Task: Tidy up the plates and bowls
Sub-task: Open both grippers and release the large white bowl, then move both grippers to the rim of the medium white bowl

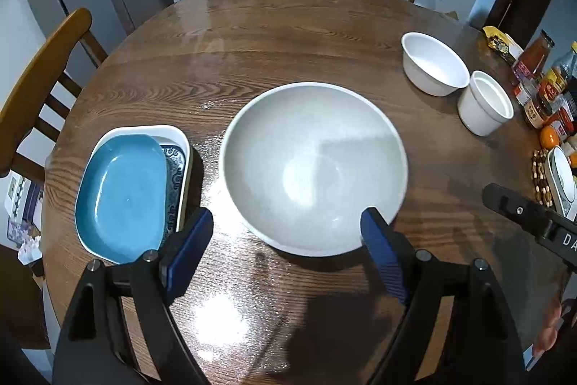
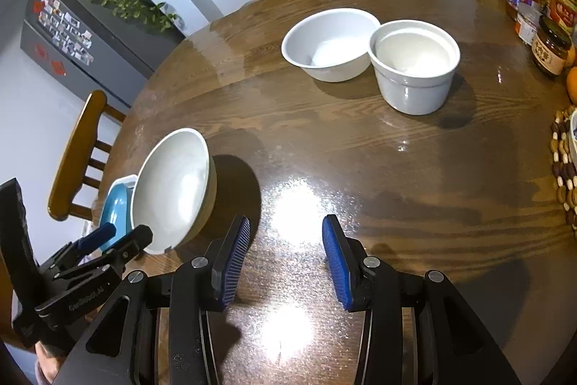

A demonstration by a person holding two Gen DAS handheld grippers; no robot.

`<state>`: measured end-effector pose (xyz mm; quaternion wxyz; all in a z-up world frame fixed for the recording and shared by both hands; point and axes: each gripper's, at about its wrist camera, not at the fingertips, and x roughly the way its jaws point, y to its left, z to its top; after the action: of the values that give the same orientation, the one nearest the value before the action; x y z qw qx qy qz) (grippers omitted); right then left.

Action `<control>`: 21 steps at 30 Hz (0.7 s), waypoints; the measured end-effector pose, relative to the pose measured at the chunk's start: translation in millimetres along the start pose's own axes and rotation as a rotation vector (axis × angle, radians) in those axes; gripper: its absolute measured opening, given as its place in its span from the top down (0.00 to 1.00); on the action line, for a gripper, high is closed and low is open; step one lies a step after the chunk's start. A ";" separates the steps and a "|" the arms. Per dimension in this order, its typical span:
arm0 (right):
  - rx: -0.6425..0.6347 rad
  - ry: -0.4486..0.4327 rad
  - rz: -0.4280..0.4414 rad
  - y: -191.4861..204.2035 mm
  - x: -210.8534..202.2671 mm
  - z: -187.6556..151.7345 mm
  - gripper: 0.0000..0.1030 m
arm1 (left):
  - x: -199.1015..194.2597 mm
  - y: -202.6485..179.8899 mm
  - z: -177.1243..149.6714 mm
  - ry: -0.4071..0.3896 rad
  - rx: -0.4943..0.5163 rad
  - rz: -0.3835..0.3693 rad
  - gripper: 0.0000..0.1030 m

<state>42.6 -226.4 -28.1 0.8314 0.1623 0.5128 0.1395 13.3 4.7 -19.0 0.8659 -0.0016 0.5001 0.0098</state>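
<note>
Your left hand-held gripper (image 1: 286,233) gaping wide, empty, hovering at grey bowl (image 1: 313,168) near rim; right hand-held gripper (image 2: 286,251) half-open, empty, right of bowl.

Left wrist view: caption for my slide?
Open left gripper over large grey bowl, blue plate stacked beside.

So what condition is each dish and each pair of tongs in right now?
Large grey bowl: upright, empty.
Blue oval plate: stacked in white patterned tray.
Wide white bowl: empty.
White ribbed pot: upright, touching it.
Left tongs: open, empty.
Right tongs: open, empty.
</note>
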 end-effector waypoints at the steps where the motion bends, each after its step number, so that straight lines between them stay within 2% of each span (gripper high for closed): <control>1: 0.004 -0.002 -0.001 -2.5 -1.3 -0.7 0.58 | -0.1 -2.3 -0.4 -0.001 0.003 0.000 0.19; 12: 0.038 -0.027 -0.027 -30.6 -20.9 -5.0 0.58 | -1.0 -49.0 1.5 -0.008 0.069 -0.031 0.19; 17: 0.026 -0.047 -0.045 -40.6 -32.9 3.1 0.58 | -0.2 -70.1 2.6 -0.011 0.099 -0.048 0.19; 21: -0.041 -0.056 -0.069 -36.8 -32.9 17.1 0.58 | 0.3 -77.7 3.8 -0.008 0.103 -0.046 0.19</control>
<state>46.1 -275.1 -9.6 0.8529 0.1315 0.4917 0.1165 18.2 -73.0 -17.9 0.8668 0.0314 0.4964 -0.0355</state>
